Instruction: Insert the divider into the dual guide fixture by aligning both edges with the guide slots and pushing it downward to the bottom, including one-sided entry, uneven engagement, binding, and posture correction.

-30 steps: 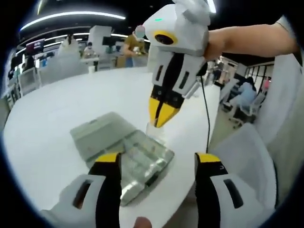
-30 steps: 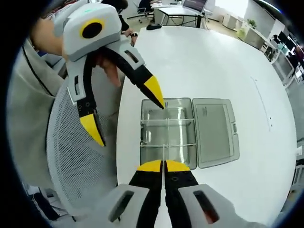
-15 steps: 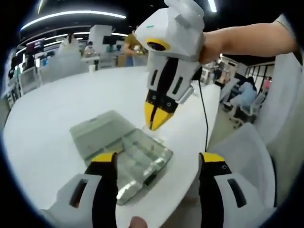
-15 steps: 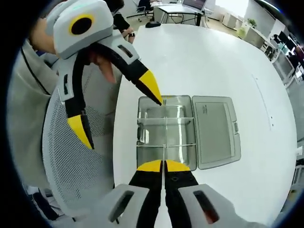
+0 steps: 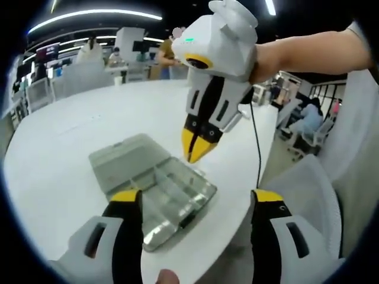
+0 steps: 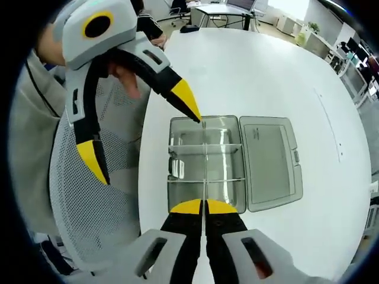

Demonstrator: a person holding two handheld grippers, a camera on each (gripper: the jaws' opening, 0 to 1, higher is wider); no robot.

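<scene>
A clear plastic box [image 6: 188, 163] lies on the white table [image 6: 249, 77] with its lid [image 6: 269, 163] folded open flat beside it. Cross partitions stand inside it. My right gripper [image 6: 205, 207] is shut on a thin clear divider [image 6: 205, 177], seen edge-on as a line running across the middle of the box. In the left gripper view the right gripper [image 5: 193, 155] points down just above the box [image 5: 172, 192], next to the lid [image 5: 121, 160]. My left gripper [image 5: 196, 204] is open with nothing in it. In the right gripper view the left gripper [image 6: 142, 133] has one fingertip [image 6: 188, 105] at the box's corner.
The box sits close to the table's near edge. A grey mesh chair [image 6: 77, 195] stands just off that edge. A person's hand [image 5: 296, 53] holds the right gripper. Desks and people fill the far background [image 5: 112, 59].
The right gripper with the divider has edged a little closer over the box. The left gripper stays open and has shifted slightly toward the box's corner.
</scene>
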